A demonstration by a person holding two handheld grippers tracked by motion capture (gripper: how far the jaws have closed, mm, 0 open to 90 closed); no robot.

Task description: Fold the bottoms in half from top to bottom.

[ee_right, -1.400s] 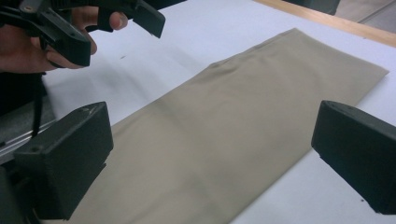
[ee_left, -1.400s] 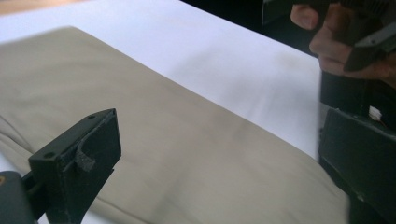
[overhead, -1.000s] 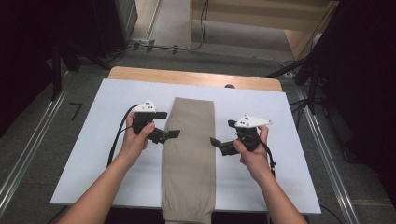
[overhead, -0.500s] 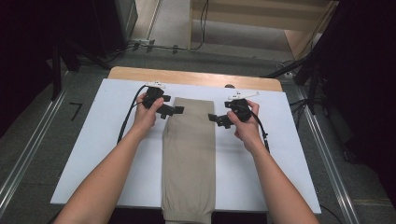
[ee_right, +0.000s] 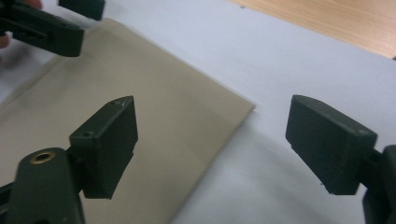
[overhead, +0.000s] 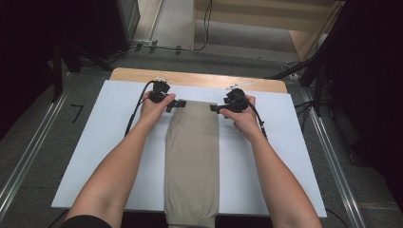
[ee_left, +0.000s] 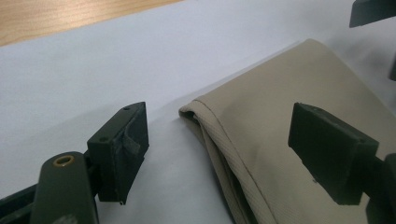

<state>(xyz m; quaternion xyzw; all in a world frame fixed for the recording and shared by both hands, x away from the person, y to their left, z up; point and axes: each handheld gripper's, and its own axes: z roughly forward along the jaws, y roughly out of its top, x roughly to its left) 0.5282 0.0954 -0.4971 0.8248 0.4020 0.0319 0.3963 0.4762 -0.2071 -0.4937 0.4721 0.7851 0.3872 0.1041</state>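
Note:
A folded beige garment (overhead: 192,161) lies lengthwise on the white sheet (overhead: 119,142), its cuffed end at the near edge. My left gripper (overhead: 178,103) sits at the garment's far left corner and my right gripper (overhead: 214,108) at its far right corner. In the left gripper view the layered corner of the garment (ee_left: 280,107) lies between the jaws of the left gripper (ee_left: 219,156), with no pad pressing on it. In the right gripper view the flat corner of the garment (ee_right: 140,70) lies between the jaws of the right gripper (ee_right: 217,144), also untouched. Both pairs of jaws have just been closing and still stand apart.
A wooden tabletop edge (overhead: 199,78) shows beyond the white sheet. Metal rails (overhead: 28,156) run along both sides on the floor. Cables and dark stands (overhead: 313,71) crowd the far floor. The other gripper (ee_right: 46,23) shows at the top left of the right gripper view.
Both hands have moved away along the garment, from its middle to its far corners, and have come lower. Both pairs of jaws stand narrower than before.

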